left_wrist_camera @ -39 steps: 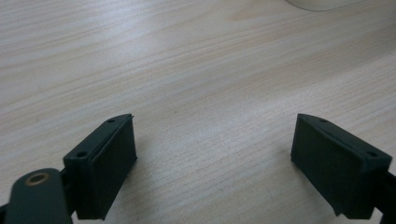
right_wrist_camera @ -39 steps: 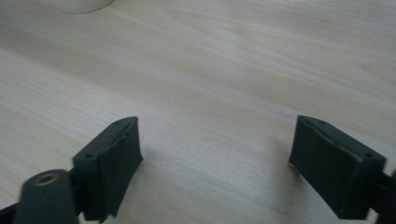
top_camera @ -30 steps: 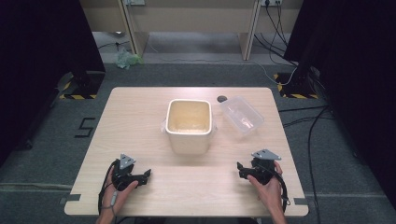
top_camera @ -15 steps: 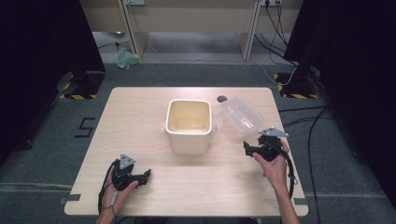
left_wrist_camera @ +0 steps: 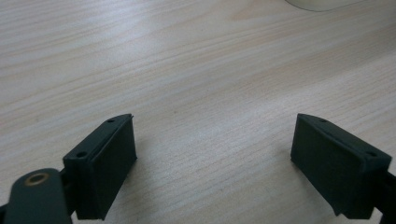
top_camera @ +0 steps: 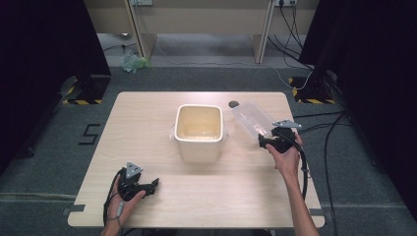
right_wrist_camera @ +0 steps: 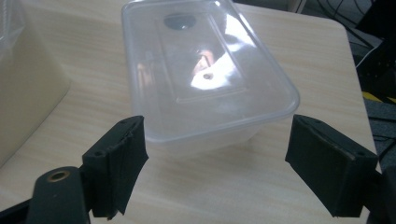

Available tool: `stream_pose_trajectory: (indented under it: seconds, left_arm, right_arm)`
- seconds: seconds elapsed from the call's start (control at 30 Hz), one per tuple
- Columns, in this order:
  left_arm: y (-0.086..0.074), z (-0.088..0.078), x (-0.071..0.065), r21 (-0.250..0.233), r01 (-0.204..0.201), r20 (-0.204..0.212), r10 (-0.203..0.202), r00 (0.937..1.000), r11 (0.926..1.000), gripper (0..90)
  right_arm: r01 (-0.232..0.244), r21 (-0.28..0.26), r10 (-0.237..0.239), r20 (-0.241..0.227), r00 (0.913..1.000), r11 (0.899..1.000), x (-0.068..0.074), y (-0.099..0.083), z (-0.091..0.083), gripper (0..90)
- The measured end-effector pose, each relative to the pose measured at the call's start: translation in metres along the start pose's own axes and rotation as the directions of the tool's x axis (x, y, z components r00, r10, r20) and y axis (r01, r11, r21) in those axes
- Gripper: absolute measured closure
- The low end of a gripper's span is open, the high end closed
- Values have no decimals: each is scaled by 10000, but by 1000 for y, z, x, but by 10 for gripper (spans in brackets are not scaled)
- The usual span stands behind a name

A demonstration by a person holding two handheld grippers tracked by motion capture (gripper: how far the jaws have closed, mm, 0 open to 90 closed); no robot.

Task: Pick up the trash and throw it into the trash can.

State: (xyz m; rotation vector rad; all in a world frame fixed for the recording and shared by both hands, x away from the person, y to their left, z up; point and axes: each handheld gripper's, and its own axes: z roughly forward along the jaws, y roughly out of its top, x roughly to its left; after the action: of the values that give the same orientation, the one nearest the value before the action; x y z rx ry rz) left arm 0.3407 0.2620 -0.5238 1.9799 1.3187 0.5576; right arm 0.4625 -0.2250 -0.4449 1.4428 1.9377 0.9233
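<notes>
Bare table lies left of the cream tub; a clear container crowds its right.

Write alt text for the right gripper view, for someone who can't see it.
A clear plastic container sits on a light wooden table, just beyond the open black jaws of the right gripper, which frame its near end without touching it. The side of a cream tub shows at the left edge.

Black grippers, grey triangular plates, trailing cables
</notes>
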Motion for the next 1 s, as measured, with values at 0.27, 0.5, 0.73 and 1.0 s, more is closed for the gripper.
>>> stream_pose_trajectory:
  seconds: [0.27,0.5,0.73,1.0]
  left_arm:
    - [0,0,0,2,-5,-3,5,10000,10000,131]
    - [0,0,0,2,-4,0,4,10000,10000,131]
    - [0,0,0,0,-3,1,3,10000,10000,131]
    - [0,0,0,4,-6,-1,6,10000,10000,131]
  right_arm:
    - [-219,92,217,154,9996,9997,-6,8,10,209]
    - [-1057,140,1054,212,9942,9943,-16,4,31,210]
    - [-754,225,753,65,9971,9969,-9,4,28,212]
    - [-304,265,305,-65,9995,9992,3,-8,11,211]
